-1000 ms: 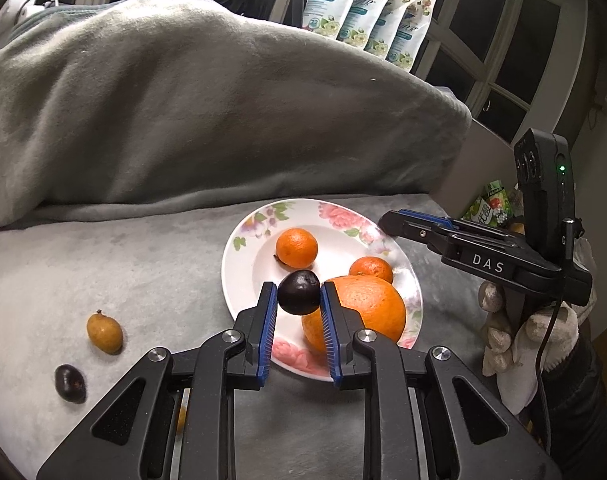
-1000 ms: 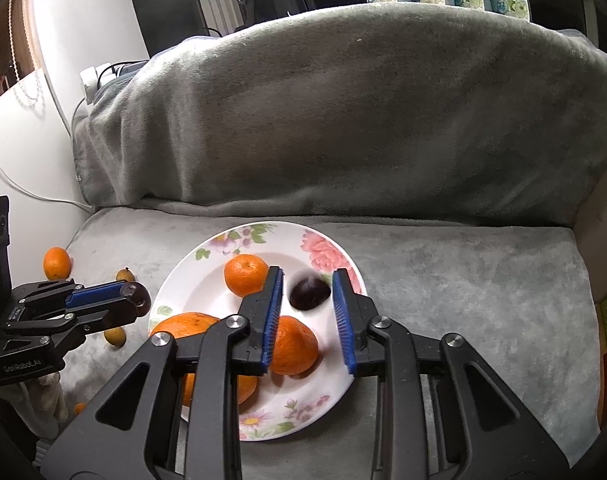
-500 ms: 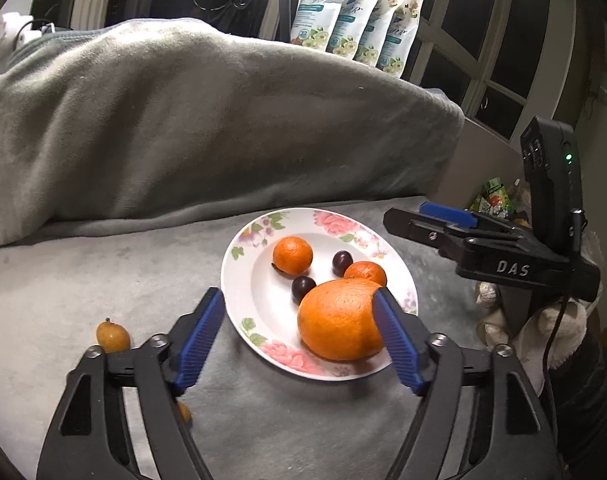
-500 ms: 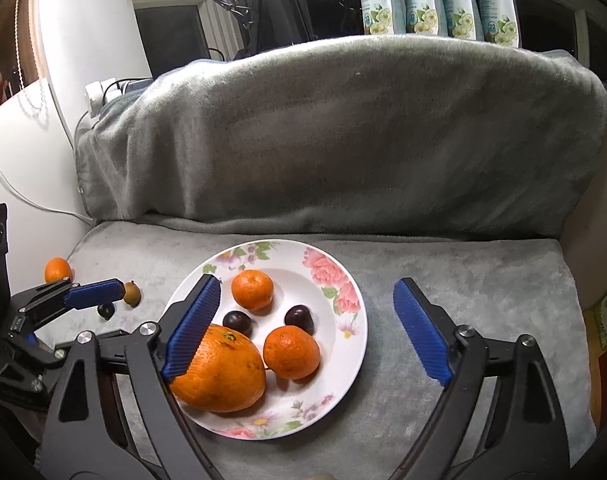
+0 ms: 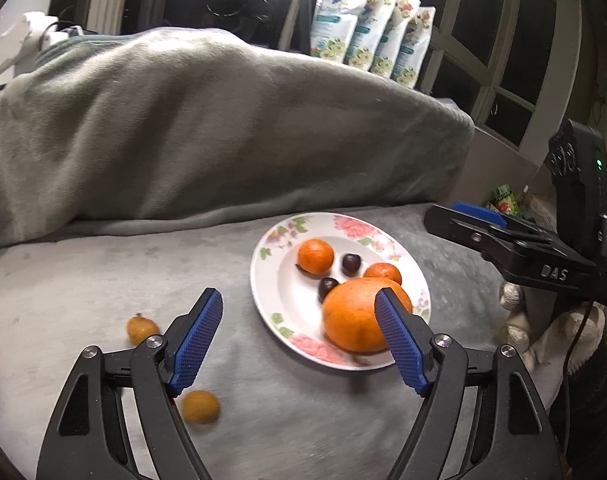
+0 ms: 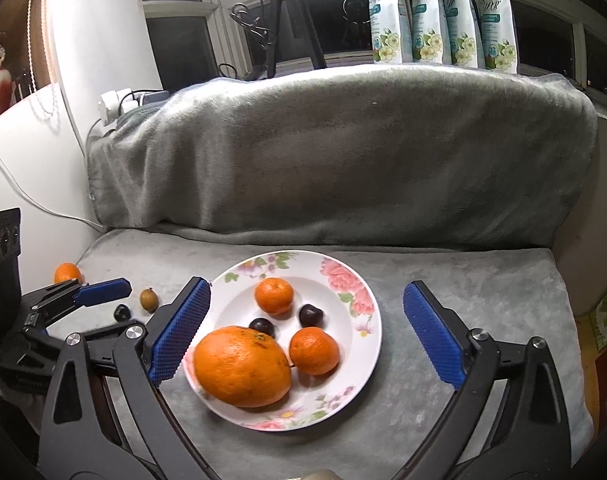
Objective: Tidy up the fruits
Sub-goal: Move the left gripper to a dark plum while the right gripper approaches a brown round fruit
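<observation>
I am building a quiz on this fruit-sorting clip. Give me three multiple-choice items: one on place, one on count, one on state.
1. Where does the large orange lie?
A. on the floral plate
B. on the grey blanket
C. between gripper fingers

2. How many dark plums lie on the plate?
A. none
B. two
C. four

3. How do the right gripper jaws stand?
A. shut on a plum
B. shut, holding nothing
C. wide open

Answers: 1 A, it rests on the plate's near side. 2 B, one plum and another sit between the oranges. 3 C, blue pads far apart, nothing held.

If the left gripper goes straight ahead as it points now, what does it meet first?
Probably the plate's near-left rim. The open left gripper has only grey cover between its fingers before that, though depth is unclear.
</observation>
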Demonstrator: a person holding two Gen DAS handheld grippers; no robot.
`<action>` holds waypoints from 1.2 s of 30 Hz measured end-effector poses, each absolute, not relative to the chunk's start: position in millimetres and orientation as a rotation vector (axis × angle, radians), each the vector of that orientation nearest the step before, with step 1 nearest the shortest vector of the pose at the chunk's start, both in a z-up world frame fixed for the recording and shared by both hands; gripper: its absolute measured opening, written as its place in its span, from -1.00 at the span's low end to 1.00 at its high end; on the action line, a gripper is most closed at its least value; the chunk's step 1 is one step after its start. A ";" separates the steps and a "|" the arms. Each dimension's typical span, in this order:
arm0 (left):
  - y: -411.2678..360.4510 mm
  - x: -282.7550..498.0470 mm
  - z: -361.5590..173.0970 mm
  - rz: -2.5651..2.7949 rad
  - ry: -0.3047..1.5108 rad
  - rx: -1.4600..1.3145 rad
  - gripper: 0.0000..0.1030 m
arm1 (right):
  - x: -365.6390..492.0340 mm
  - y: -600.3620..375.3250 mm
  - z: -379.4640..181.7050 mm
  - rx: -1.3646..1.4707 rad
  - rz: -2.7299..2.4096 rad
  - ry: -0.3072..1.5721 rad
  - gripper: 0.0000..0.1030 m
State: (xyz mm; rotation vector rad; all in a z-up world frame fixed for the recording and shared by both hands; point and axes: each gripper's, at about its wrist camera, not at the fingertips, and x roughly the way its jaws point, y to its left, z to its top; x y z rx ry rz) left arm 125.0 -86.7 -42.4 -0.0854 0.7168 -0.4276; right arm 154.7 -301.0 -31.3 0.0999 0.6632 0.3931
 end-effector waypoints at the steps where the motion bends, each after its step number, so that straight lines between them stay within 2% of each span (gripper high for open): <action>1: -82.1 124.5 -41.5 -0.419 0.714 -0.090 0.53 | 152.6 -299.5 -30.2 0.100 0.396 0.660 0.92; 14: -28.5 119.1 -35.6 -0.336 0.680 -0.151 0.53 | 125.4 -263.5 -18.2 0.056 0.493 0.643 0.92; 28: 38.5 112.7 -67.7 -0.180 0.729 -0.212 0.53 | 110.7 -210.7 -31.3 0.002 0.616 0.689 0.92; 32: 48.7 111.9 -81.7 -0.165 0.757 -0.225 0.48 | 107.4 -193.5 -38.1 -0.019 0.650 0.704 0.92; 36: 51.8 111.9 -89.3 -0.174 0.777 -0.238 0.31 | 105.2 -178.9 -44.9 -0.042 0.675 0.719 0.92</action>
